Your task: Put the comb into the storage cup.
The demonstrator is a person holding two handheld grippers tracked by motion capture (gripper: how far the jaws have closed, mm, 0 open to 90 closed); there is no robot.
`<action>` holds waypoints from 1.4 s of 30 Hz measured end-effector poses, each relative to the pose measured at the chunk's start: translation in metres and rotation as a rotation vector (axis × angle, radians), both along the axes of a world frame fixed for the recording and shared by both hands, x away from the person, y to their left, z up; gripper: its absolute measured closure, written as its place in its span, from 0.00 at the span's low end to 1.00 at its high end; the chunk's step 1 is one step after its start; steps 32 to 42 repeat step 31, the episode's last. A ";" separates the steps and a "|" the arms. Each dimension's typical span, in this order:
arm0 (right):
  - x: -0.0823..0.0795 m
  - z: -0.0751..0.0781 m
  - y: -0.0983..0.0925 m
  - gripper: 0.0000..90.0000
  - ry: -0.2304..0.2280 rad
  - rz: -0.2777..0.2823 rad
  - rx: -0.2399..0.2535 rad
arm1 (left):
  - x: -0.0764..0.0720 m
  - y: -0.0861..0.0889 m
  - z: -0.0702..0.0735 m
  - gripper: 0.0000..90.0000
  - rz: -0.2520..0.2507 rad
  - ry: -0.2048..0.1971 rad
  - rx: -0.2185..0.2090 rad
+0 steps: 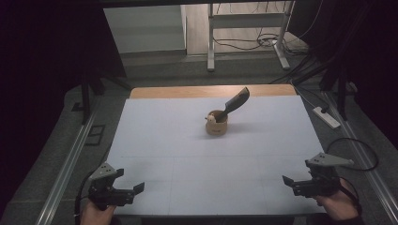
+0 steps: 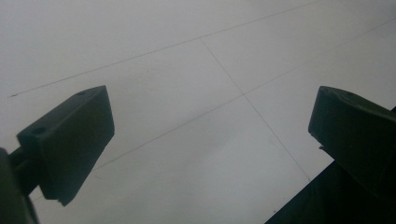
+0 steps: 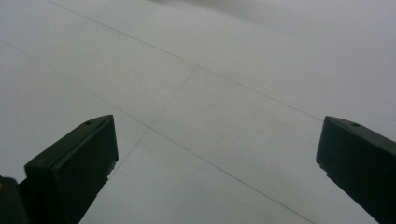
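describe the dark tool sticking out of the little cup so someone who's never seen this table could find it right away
Start at the white sheet covering the table, then look toward its far middle for the small tan cup. The dark tool stands in that cup, leaning up and to the right. It is the one dark, flat, slanted thing on the sheet, far from both grippers at the near edge.

A tan cup [image 1: 217,124] holds a dark grey tool [image 1: 236,103] on the white sheet [image 1: 159,136] (thin grid lines).

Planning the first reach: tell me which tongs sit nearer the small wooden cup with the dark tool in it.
Right, narrowly. The right tongs sit near-right of the wooden cup; the left tongs sit near-left, slightly farther off. Both are open.
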State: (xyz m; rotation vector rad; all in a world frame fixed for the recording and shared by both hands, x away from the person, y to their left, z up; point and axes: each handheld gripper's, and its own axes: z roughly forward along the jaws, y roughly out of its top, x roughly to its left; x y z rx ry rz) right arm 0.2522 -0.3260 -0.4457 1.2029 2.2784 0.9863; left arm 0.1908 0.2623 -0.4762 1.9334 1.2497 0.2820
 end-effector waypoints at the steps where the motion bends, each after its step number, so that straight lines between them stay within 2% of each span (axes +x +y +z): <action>1: -0.002 -0.001 -0.002 0.00 0.001 -0.009 -0.003 | 0.000 0.000 0.000 0.01 0.001 -0.001 0.000; 13: -0.010 -0.005 -0.012 0.00 0.018 -0.049 -0.026 | -0.001 0.001 0.000 0.01 -0.003 -0.006 -0.010; 22: -0.013 -0.009 -0.013 0.00 0.035 -0.068 -0.053 | -0.001 0.002 0.000 0.01 -0.006 -0.010 -0.015; 23: -0.014 -0.009 -0.013 0.00 0.047 -0.074 -0.076 | -0.001 0.002 0.000 0.01 -0.005 -0.010 -0.015; 27: -0.014 -0.010 -0.012 0.00 0.064 -0.078 -0.098 | -0.001 0.002 0.000 0.01 -0.005 -0.010 -0.014; 42: -0.013 -0.011 -0.013 0.00 0.070 -0.082 -0.095 | -0.001 0.001 0.000 0.01 -0.005 -0.010 -0.014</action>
